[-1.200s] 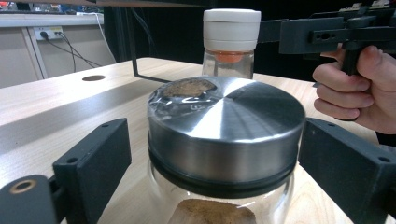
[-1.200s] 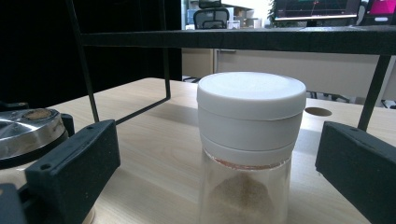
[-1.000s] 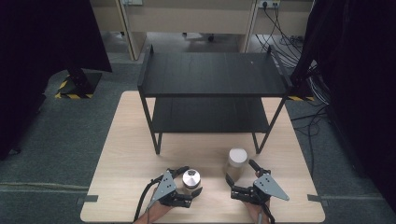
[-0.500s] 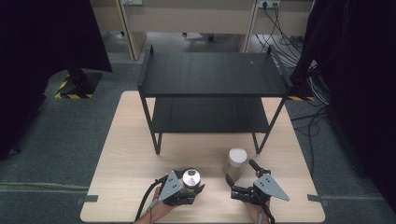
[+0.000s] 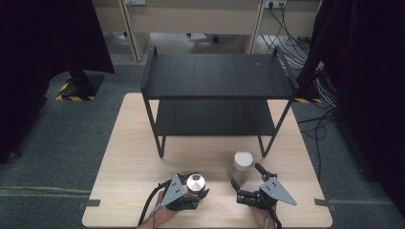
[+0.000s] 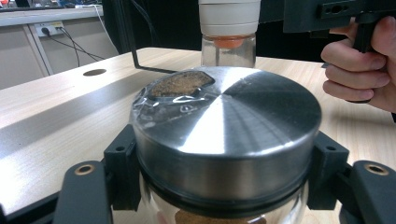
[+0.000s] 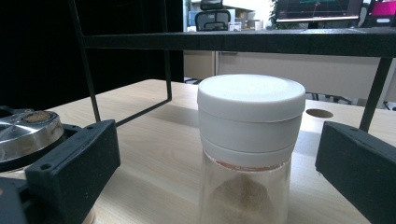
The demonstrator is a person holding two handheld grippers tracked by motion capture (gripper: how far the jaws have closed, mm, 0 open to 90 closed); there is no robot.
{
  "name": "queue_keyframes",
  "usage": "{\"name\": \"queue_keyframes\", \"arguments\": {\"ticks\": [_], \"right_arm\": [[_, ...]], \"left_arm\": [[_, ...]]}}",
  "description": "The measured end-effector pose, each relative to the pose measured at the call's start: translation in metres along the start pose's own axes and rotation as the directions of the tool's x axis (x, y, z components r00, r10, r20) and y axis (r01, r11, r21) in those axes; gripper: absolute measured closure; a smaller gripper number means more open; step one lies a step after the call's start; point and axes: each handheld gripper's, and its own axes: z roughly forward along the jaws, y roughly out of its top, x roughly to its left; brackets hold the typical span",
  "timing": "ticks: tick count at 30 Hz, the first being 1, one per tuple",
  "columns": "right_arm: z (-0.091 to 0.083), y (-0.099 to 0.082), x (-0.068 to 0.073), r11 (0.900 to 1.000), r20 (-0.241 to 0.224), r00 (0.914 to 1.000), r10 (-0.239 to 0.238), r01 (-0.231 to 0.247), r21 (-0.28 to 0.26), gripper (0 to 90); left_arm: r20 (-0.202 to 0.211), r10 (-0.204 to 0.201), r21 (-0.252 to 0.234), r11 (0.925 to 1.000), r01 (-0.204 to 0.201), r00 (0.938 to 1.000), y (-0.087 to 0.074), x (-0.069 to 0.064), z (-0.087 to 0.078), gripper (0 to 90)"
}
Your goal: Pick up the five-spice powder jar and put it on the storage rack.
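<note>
A glass jar with a brushed steel lid stands near the table's front edge, with brown powder inside. My left gripper has just been closing, and its pads now press on the jar below the lid. To its right stands a clear jar with a white cap. My right gripper is open. Its pads flank the white-capped jar with a gap on each side. The steel-lidded jar also appears at the left of the right gripper view.
A black two-tier shelf stands on the far half of the wooden table, its legs just behind the jars. The hand on the right gripper is in the left gripper view. Cables and dark curtains lie beyond the table.
The left gripper's jaws have come together on the steel-lidded jar. Both hands and the white-capped jar have stayed where they were.
</note>
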Motion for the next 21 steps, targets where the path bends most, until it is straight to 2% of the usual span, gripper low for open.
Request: {"name": "queue_keyframes", "arguments": {"ticks": [5, 14, 21], "right_arm": [[-0.001, -0.001, -0.001, 1.0000, -0.008, 1.0000, 0.000, 0.000, -0.007, 0.1], [-0.001, -0.001, -0.002, 1.0000, -0.010, 0.9999, 0.001, -0.001, -0.008, 0.1], [-0.002, -0.001, -0.002, 0.9999, -0.010, 0.9999, 0.003, -0.003, -0.011, 0.1]], "left_arm": [[0.027, -0.007, 0.008, 0.9999, 0.007, 0.9996, 0.002, 0.002, -0.001, 30.9], [0.031, -0.021, 0.003, 0.9998, 0.021, 0.9993, 0.006, 0.003, -0.003, 31.0], [0.034, -0.026, -0.008, 0.9996, 0.026, 0.9991, 0.024, 0.008, -0.013, 30.9]]}}
